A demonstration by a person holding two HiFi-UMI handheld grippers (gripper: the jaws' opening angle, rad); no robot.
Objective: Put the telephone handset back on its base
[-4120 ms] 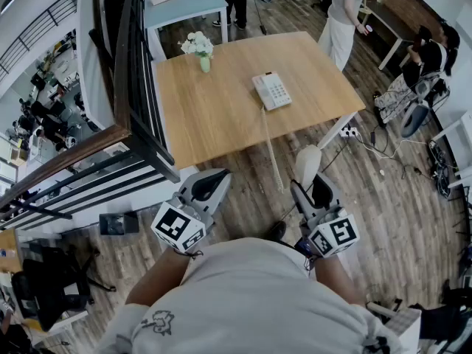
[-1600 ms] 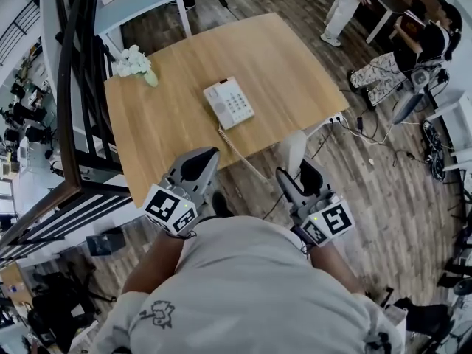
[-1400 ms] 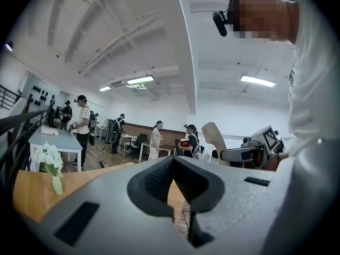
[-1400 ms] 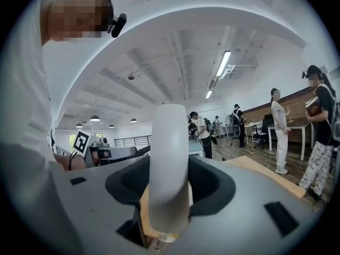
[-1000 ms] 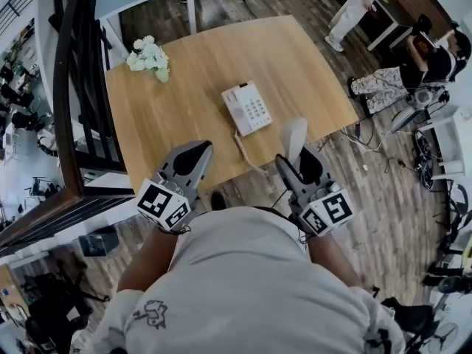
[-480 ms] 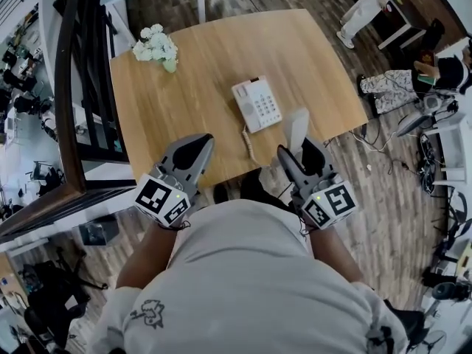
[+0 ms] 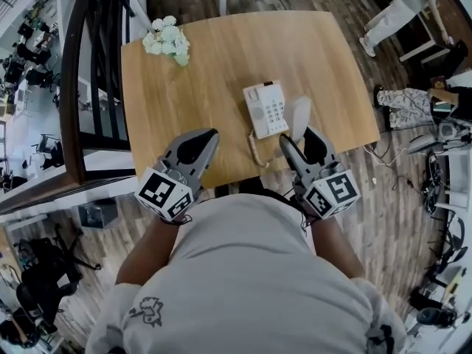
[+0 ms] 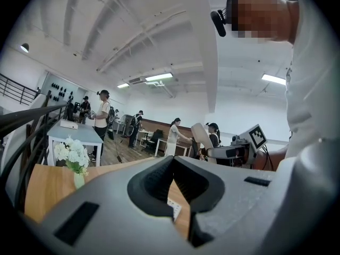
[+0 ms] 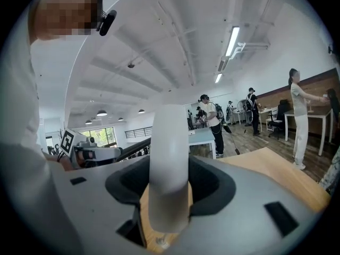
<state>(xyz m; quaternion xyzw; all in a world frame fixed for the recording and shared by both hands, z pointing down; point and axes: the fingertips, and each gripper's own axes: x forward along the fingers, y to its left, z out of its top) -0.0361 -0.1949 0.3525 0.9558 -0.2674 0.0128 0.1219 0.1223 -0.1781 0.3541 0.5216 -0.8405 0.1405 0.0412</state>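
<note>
A white telephone base (image 7: 266, 109) with a keypad sits on the wooden table (image 7: 214, 87), near its front edge. My right gripper (image 7: 299, 140) is shut on the white handset (image 7: 299, 116), which stands upright just right of the base. A coiled cord (image 7: 254, 150) runs from the base toward the table's front edge. In the right gripper view the handset (image 9: 169, 158) fills the gap between the jaws. My left gripper (image 7: 200, 142) hangs over the table's front edge, left of the base, shut with nothing in it. Its jaws (image 8: 183, 217) meet in its own view.
A vase of white flowers (image 7: 168, 38) stands at the table's far left corner. A black railing (image 7: 92, 72) runs along the left side. At the right are cables (image 7: 431, 198) on the wooden floor and people (image 7: 405, 6) by other tables.
The view has closed in on the table. The handset in my right gripper now stands over the table beside the base instead of short of the edge. Both grippers keep their state.
</note>
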